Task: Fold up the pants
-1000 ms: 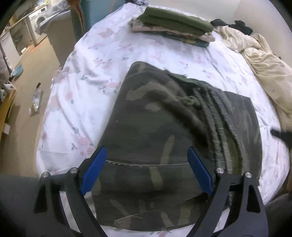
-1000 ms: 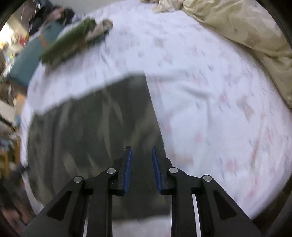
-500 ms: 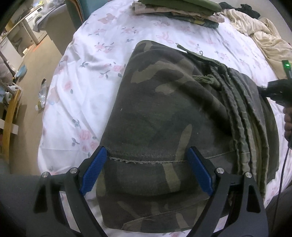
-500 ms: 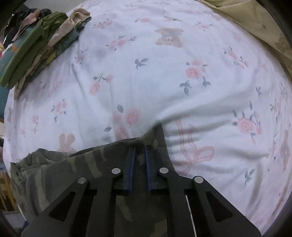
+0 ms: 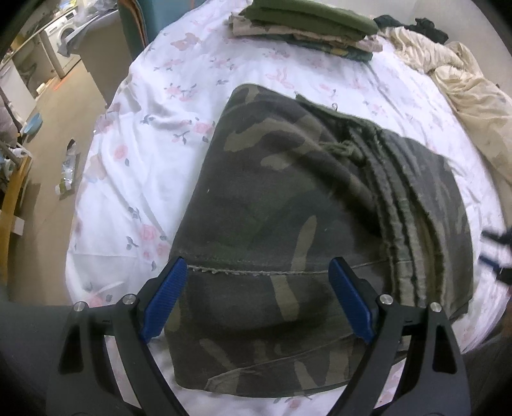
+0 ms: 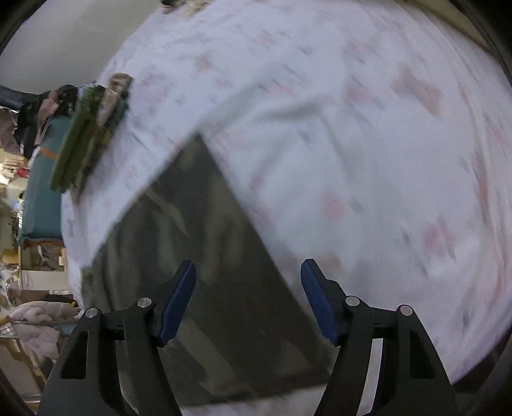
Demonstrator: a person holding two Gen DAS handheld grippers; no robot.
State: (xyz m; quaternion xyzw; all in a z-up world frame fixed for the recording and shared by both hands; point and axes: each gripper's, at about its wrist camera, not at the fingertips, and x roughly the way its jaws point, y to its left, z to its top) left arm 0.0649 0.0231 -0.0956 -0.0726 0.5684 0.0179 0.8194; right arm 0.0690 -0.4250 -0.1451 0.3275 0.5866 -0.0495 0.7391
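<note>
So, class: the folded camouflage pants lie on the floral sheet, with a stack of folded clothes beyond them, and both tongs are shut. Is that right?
Not quite. Both the left tongs and the right tongs stand open, as each wrist view shows. The camouflage pants, floral sheet and stack of folded clothes are as stated.

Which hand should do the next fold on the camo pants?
Probably the left. The left hand-held gripper hangs open over the near hem of the camo pants, in a sharp view. The right hand-held gripper has just been opening, nothing between its fingers, its view blurred.
</note>
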